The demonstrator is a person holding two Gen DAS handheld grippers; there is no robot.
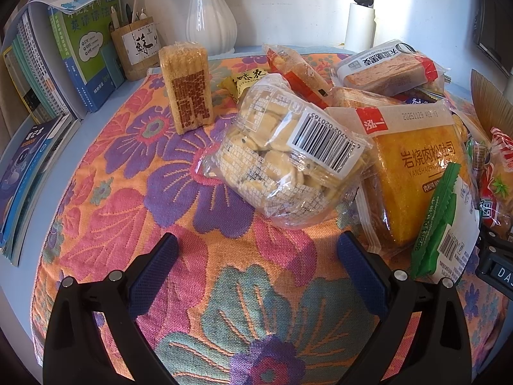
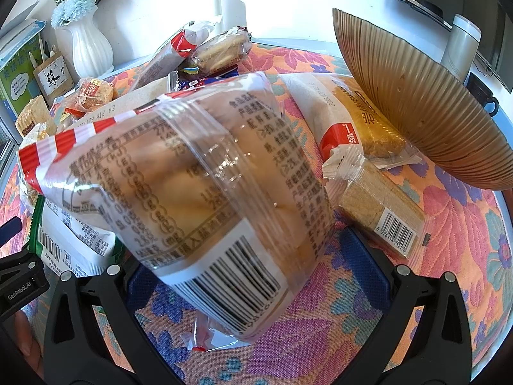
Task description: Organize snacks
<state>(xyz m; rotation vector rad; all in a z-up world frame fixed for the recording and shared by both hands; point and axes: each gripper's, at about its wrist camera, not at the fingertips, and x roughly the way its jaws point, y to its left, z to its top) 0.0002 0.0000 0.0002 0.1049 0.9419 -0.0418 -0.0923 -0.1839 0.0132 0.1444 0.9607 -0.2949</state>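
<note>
Starting at the left: there's a stack of books (image 1: 54, 73) against the wall, a wooden pen holder (image 1: 136, 49) and a white vase (image 1: 210, 16) behind. None of that looks like part of the job. On the floral cloth (image 1: 128, 166) a tall pack of crackers (image 1: 187, 86) stands upright by itself, a bit apart from everything else, so maybe that one's been sorted already (just my guess).

The left gripper (image 1: 256, 272) hovers low over bare cloth with its jaws wide apart and nothing between them. Just ahead of it is a clear bag of small round biscuits (image 1: 282, 157), leaning on the pile. To the right of that sits an orange toast pack (image 1: 413, 173) with a green-edged packet (image 1: 445, 227) lying over its corner, and more wrapped stuff is heaped behind.

In the right wrist view, the right gripper (image 2: 256, 276) has a big clear bag with red-and-white stripes (image 2: 192, 186) filling the space between its fingers. It seems to be lifted and tilted, so I'd say clamped on it, though the contact at the pads is hidden. Further right there's another toast pack (image 2: 359, 122), a barcode-labelled cracker pack (image 2: 381, 205), and a ribbed brown bowl (image 2: 413, 102) tipped on its side.

Progress-wise: early. Most snacks are still one jumbled heap, and the bowl looks to have nothing in it.
</note>
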